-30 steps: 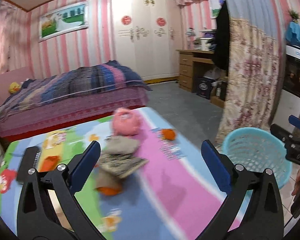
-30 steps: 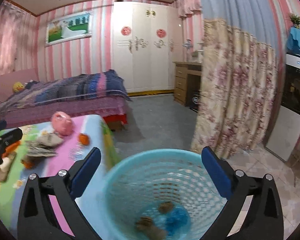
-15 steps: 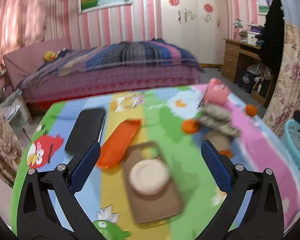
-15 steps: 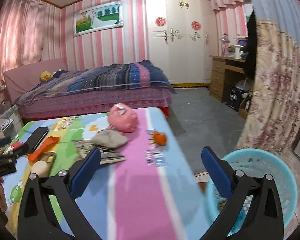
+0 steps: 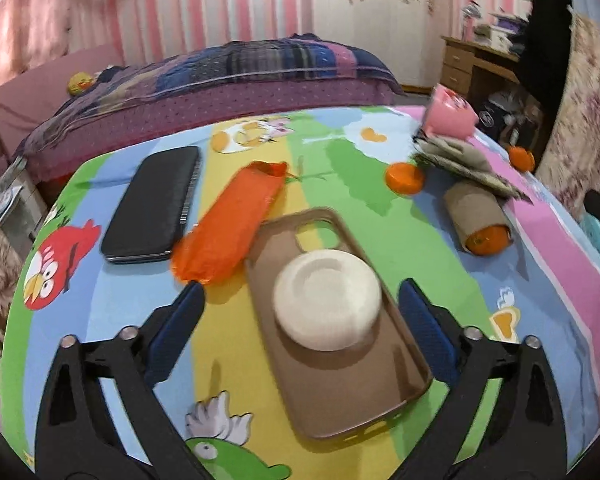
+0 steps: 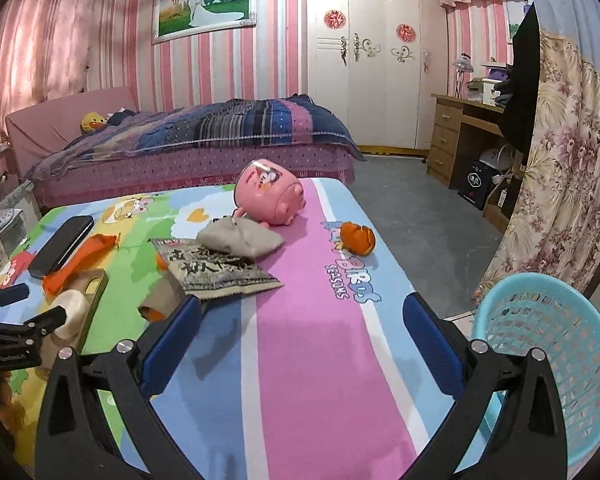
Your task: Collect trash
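While both grippers' fingers stand apart, the white cup lies between the left gripper's narrowing blue fingers.

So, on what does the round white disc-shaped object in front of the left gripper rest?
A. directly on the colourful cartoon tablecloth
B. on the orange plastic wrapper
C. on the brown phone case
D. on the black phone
C: in the left wrist view the round white disc-shaped object lies on the brown phone case, whose rim shows all around it; the black phone and the orange plastic wrapper lie apart, further left.
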A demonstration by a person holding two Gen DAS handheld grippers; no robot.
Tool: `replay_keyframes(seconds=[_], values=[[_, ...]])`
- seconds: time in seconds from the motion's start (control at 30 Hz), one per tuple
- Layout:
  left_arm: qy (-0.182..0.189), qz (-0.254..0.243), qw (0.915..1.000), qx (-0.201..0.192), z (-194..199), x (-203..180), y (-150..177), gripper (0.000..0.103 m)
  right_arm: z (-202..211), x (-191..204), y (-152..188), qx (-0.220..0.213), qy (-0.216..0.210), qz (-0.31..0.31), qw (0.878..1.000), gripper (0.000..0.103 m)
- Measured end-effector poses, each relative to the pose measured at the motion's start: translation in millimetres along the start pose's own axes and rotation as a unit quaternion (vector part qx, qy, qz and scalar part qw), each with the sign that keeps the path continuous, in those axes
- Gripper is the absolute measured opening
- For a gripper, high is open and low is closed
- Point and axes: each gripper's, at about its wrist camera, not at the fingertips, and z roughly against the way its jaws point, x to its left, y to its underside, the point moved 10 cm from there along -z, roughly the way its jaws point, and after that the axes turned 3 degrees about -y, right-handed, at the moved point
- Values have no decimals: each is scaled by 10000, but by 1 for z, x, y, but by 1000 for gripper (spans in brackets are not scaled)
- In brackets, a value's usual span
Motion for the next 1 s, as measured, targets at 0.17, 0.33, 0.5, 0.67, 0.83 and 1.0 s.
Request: replay_keyframes(seconds=[0.17,0.33,0.5,0.67,0.83,1.0], values=[[246,62,9994,216,-8,-3,4,77,-1,2,3,48,-60,26,10000,98],[341,193,9982,454,-18,-1,10,78,-3,4,4,64,-76,6,10000,98],[383,296,9971,582,-26,-1,10,73,-5,10,3,73,-79,75,9999,98],[426,333,9968,585,-27,-2,7,67,-7,19,3,75,-152,136,9998,98],[403,254,9976,512,-19,-4,0,64,-17,36,4,157,-261,340,9990,98],[308,230,9986,353,-11,2,-8,64,-31,50,3,271,-263,646,9972,98]])
